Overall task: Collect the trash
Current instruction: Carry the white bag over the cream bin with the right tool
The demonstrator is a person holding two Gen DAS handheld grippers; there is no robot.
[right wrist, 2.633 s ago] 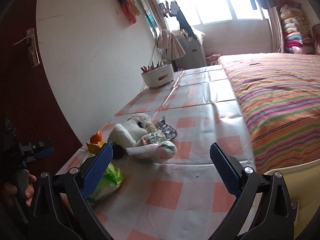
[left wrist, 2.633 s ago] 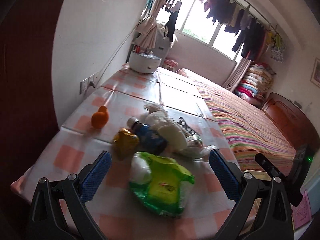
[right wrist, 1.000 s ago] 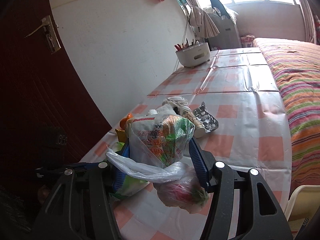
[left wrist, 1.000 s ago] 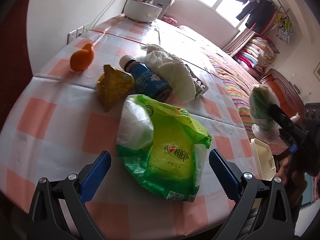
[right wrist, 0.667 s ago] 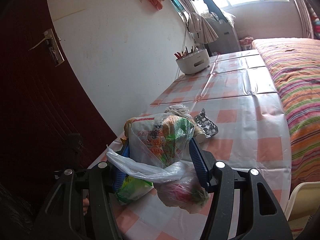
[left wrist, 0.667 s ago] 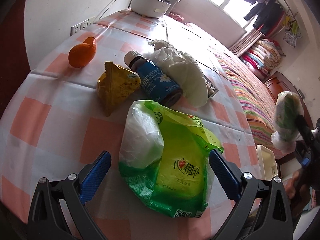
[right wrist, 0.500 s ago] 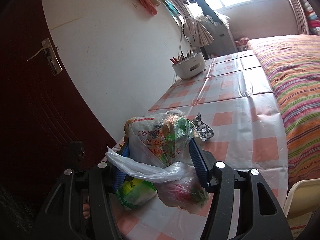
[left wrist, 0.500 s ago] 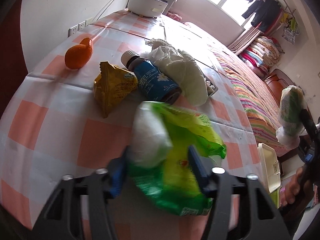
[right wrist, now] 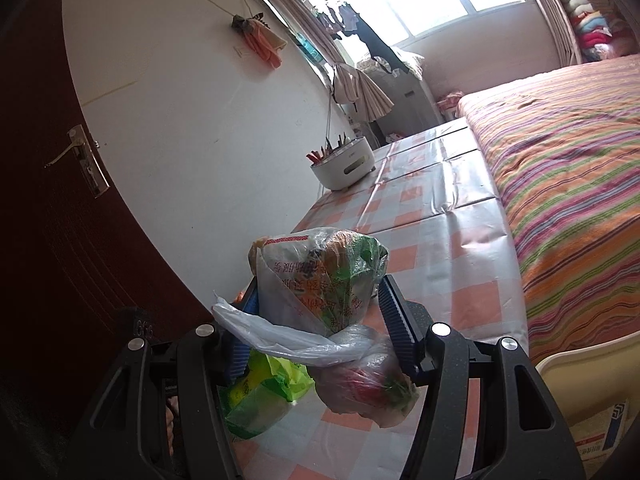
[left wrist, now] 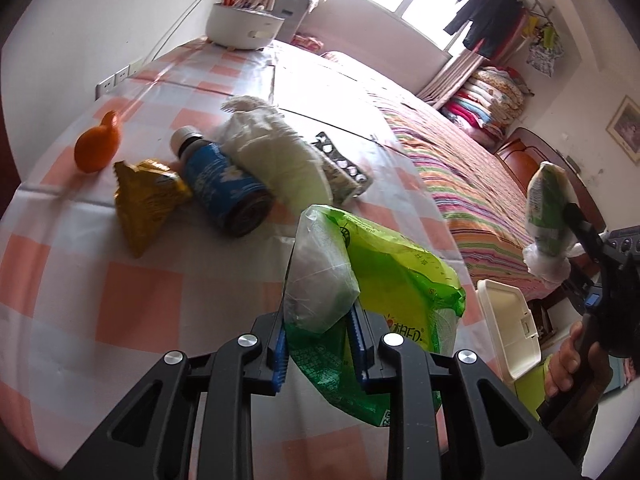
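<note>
Fingers of my left gripper (left wrist: 318, 338) clamp the green bag (left wrist: 384, 280); right gripper (right wrist: 320, 312) pinches a knotted bag (right wrist: 320, 276), probably bound for the bin (left wrist: 508, 328) beside the bed (left wrist: 460, 184).

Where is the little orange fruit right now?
In the left wrist view, the orange fruit lies at the table's far-left edge by the wall, just beyond the yellow snack packet.

Landmark: bottle (left wrist: 222, 184), lying on the tabletop (left wrist: 140, 300). Snack packet (left wrist: 146, 200) touching its left, orange (left wrist: 96, 148) further left. Crumpled bag (left wrist: 276, 152) against its right, blister pack (left wrist: 340, 164) beyond that. Pen holder (left wrist: 244, 30) far behind. Bed (left wrist: 460, 172) right of tabletop.
</note>
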